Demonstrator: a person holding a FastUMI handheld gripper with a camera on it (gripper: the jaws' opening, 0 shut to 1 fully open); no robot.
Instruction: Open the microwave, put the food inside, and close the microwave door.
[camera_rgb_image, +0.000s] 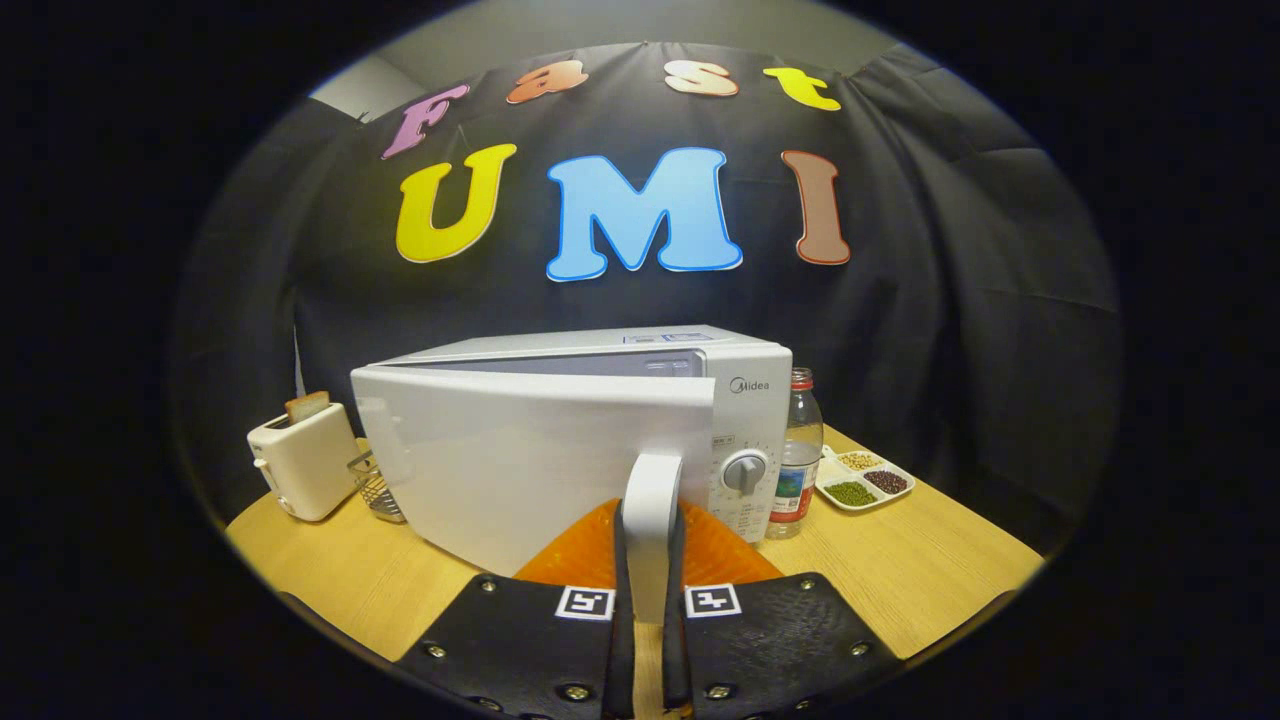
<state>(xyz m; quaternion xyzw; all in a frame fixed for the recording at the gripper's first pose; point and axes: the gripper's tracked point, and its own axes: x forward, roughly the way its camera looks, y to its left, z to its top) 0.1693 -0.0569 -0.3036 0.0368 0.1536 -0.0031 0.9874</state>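
Note:
A white microwave (745, 385) stands on the wooden table (900, 570). Its door (520, 470) hangs partly open, swung out toward me from its hinge on the left side. The door's white upright handle (650, 520) sits between my two fingers, and my gripper (648, 560) is shut on it. A control knob (744, 470) shows on the panel to the right of the handle. The oven's inside is hidden behind the door. No food for the oven is in sight between or ahead of the fingers.
A cream toaster (303, 460) with a bread slice stands left of the microwave, with a small wire basket (378, 487) beside it. Right of the microwave are a water bottle (800, 455) and a white divided dish (864, 478) of beans.

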